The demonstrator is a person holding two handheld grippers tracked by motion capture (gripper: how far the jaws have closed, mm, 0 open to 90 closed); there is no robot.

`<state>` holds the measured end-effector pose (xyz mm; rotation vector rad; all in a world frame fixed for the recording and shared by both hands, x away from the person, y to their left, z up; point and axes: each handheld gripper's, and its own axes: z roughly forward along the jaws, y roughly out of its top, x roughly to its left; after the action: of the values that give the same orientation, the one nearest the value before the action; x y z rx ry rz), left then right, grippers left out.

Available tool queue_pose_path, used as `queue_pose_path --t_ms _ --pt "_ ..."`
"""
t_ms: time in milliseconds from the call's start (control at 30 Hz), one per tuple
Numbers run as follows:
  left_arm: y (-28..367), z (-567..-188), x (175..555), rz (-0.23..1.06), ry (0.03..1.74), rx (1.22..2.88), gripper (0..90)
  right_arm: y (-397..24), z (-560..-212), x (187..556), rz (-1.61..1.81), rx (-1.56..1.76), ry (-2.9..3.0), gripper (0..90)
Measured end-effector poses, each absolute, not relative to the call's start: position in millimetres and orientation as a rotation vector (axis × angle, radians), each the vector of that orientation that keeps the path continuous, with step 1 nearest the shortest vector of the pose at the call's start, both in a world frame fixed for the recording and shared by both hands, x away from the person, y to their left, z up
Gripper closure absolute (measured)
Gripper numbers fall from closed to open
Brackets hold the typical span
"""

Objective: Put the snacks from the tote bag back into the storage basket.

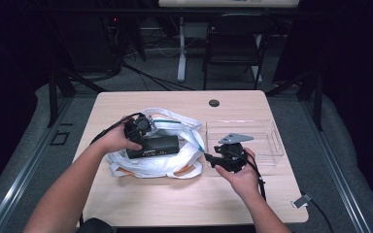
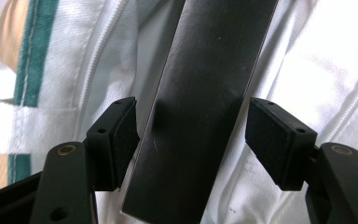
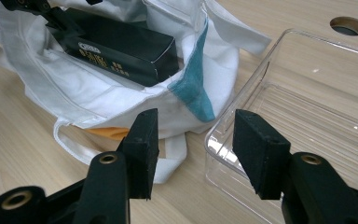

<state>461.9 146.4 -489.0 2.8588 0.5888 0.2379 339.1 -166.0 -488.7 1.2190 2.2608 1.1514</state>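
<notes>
Between the left gripper's (image 2: 191,140) parted fingers (image 2: 116,140) lies one black box (image 2: 205,107), one finger touching its edge, the other apart; beneath it one white bag (image 1: 175,165). The right gripper's (image 3: 193,151) fingers (image 3: 142,149) are spread, holding nothing; just beyond them one clear tray (image 3: 307,107) on the table (image 1: 184,199)

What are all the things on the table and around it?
Bag: one, white with green and orange trim, left-middle of table.
Box: one, black, lying on the bag.
Tray: one, clear plastic, empty, right side of table.
Table: one, light wood, with a round hole near the far edge.
Chair: one, black, behind the table.
Left gripper: black, jaws either side of the box, not clamped.
Right gripper: black, open, between bag and tray.
</notes>
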Motion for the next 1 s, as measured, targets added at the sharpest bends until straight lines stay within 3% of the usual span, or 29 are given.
queue_pose_path --t_ms 1000 --pt "132.7 -517.9 474.1 0.202 0.538 2.953 32.1 -170.5 -491.3 335.1 1.136 1.240 2.253 50.5"
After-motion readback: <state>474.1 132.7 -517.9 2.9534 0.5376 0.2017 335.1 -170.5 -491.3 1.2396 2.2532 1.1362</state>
